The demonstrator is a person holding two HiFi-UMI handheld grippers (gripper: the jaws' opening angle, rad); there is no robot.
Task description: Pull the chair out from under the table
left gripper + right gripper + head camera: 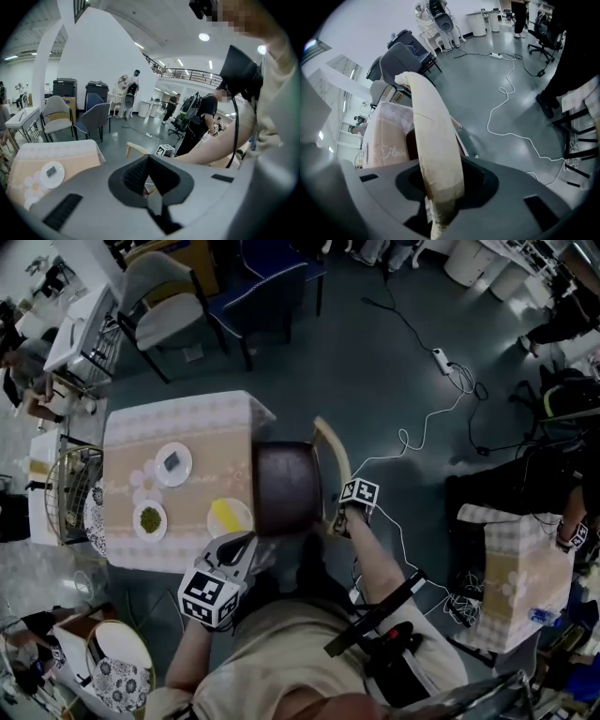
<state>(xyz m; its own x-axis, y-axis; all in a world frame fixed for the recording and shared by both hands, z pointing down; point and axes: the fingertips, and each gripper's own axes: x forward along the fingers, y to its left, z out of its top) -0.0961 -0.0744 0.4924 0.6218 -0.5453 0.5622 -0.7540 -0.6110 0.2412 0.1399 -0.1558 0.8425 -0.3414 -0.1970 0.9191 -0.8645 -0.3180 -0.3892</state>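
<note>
Clamping chair backrest [436, 140], right gripper [440, 199], seat [286, 488] partly hidden under table [183, 420]

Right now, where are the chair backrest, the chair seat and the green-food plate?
chair backrest [440, 140], right gripper view, middle of rail
chair seat [286, 488], head view, seat centre
green-food plate [150, 505], head view, bare rim

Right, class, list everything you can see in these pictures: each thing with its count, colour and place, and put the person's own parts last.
table: one, pale patterned cloth, centre-left
chair: one, dark seat and pale wooden back, at the table's right edge
plates: three, white, on the table
other chairs: two, grey and blue, beyond the table
cable: one, white, on the floor at right
second table: one, checked cloth, far right
left tongs: one, grey, shut and empty, by the table's near edge
right tongs: one, grey, shut on the chair's back
</note>
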